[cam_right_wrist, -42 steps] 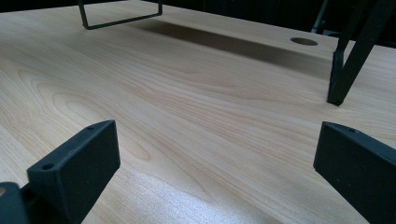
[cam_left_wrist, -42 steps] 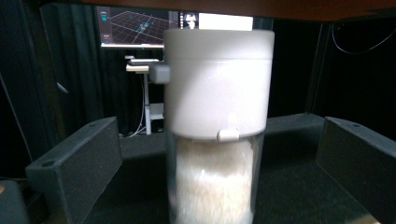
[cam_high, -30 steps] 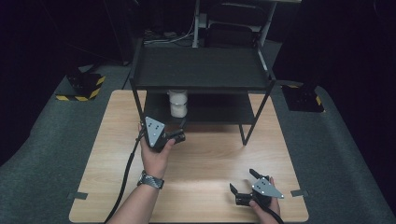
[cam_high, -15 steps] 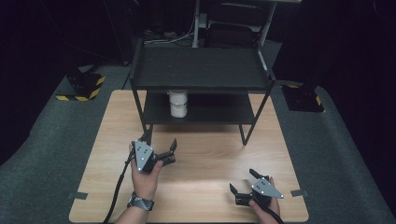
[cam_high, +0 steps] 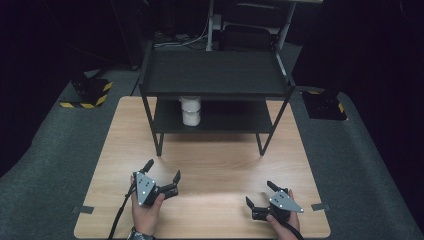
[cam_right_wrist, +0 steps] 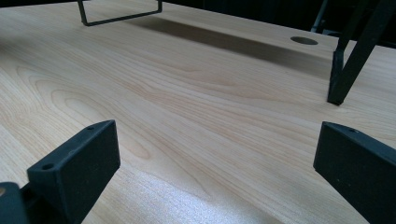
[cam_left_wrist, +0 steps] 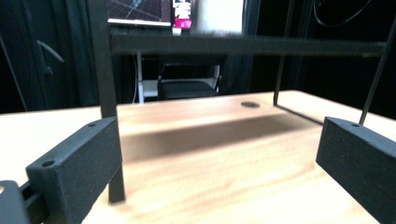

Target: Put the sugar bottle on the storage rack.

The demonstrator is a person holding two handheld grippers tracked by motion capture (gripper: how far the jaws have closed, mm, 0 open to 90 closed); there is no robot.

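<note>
A black two-tier shelf rack [cam_high: 215, 75] stands on the far half of the wooden table [cam_high: 210, 165]. A white cup-like container [cam_high: 191, 110] sits on its lower shelf at the left. My left gripper [cam_high: 162, 170] rests open near the table's front left, held by a hand, with nothing between its jaws. My right gripper [cam_high: 259, 194] lies open at the front right, also empty. In the left gripper view the rack's leg [cam_left_wrist: 106, 93] rises close ahead between the wide-apart jaws. The right gripper view looks along bare wood toward a rack foot [cam_right_wrist: 337, 88].
Grey carpet surrounds the table. Black blocks with yellow-black hazard stripes lie on the floor at the far left [cam_high: 86, 93] and far right [cam_high: 324, 104]. A desk frame with cables stands behind the rack. A round hole [cam_right_wrist: 303, 41] marks the tabletop.
My left gripper has drawn back from the rack's lower shelf toward the table's front left and stays open. The right gripper has not moved.
</note>
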